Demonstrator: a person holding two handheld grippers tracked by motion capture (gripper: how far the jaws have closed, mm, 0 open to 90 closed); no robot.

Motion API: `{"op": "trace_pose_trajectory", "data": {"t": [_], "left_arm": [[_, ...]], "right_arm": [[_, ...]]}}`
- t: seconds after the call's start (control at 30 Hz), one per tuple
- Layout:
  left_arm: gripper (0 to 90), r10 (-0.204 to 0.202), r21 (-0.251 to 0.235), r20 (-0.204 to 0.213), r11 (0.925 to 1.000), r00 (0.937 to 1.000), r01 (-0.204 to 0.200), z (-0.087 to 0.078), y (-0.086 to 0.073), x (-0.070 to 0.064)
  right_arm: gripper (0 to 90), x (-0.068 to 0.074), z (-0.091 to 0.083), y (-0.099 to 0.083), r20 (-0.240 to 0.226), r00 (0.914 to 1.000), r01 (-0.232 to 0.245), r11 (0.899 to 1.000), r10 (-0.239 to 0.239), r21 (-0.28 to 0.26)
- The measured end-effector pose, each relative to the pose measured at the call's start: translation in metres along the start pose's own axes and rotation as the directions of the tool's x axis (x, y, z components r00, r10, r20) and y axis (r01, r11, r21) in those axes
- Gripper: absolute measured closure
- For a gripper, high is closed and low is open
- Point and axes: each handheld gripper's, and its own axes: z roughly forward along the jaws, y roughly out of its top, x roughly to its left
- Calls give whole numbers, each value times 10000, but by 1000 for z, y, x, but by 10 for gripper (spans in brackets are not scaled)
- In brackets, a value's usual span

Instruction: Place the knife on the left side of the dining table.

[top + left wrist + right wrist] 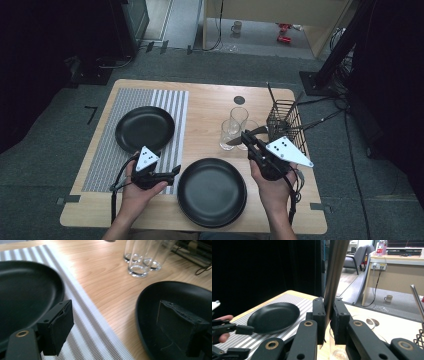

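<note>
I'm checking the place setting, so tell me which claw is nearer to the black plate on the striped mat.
Left. The left claw hovers open just off the black plate near the striped mat's front corner; the right claw, shut on a knife, is across the table by the glasses.

The worktop (pixel 210 100) is evenly lit from above while the surroundings are left dark, and the glasses (pixel 140 257) at the upper right are rendered slightly blurred.

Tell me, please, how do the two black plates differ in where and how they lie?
The far plate lies on the striped placemat; the near plate lies on bare table wood. The far plate sits left, the near plate centre, by the person's edge. Both are round, black and empty.
</note>
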Motion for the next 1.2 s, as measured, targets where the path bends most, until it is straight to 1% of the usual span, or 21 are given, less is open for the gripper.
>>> {"op": "trace_pose_trajectory", "data": {"t": [0.17, 0.23, 0.27, 0.33, 0.6, 0.8, 0.93, 1.03, 1.2], "left_arm": [[147, 193, -152, 234, 9997, 9995, -190, 6, 9, -12], [147, 332, -198, 326, 9993, 9989, -326, 9, 12, -17], [147, 380, -225, 370, 9991, 9986, -372, 10, 14, -19], [147, 475, -264, 441, 9986, 9979, -463, 13, 17, -24], [150, 845, -387, 620, 9959, 9945, -822, 22, 25, -37], [151, 1191, -633, 697, 9914, 9904, -1147, 27, 32, -48], [154, 1484, -797, 772, 9866, 9859, -1422, 31, 36, -54], [159, 1632, -897, 721, 9836, 9840, -1566, 34, 37, -57], [159, 1733, -1088, 520, 9799, 9835, -1669, 38, 40, -60]], "right_arm": [[835, 4, 0, 0, -143, 9999, 30, 10000, -30, -6], [835, 6, 0, 0, -213, 9998, 54, 10000, -54, 8], [835, 7, 1, 0, -256, 9996, 138, 9999, -138, -2], [835, 9, 1, -1, -298, 9995, 126, 9999, -124, 47], [835, 15, 3, -4, -509, 9986, 167, 9997, -157, 185], [835, 19, 4, -7, -667, 9976, 210, 9995, -193, 245], [835, 23, 5, -8, -759, 9969, 235, 9992, -211, 309], [835, 25, 5, -9, -833, 9962, 267, 9990, -237, 354], [835, 27, 6, -11, -929, 9954, 277, 9987, -235, 435]]}}
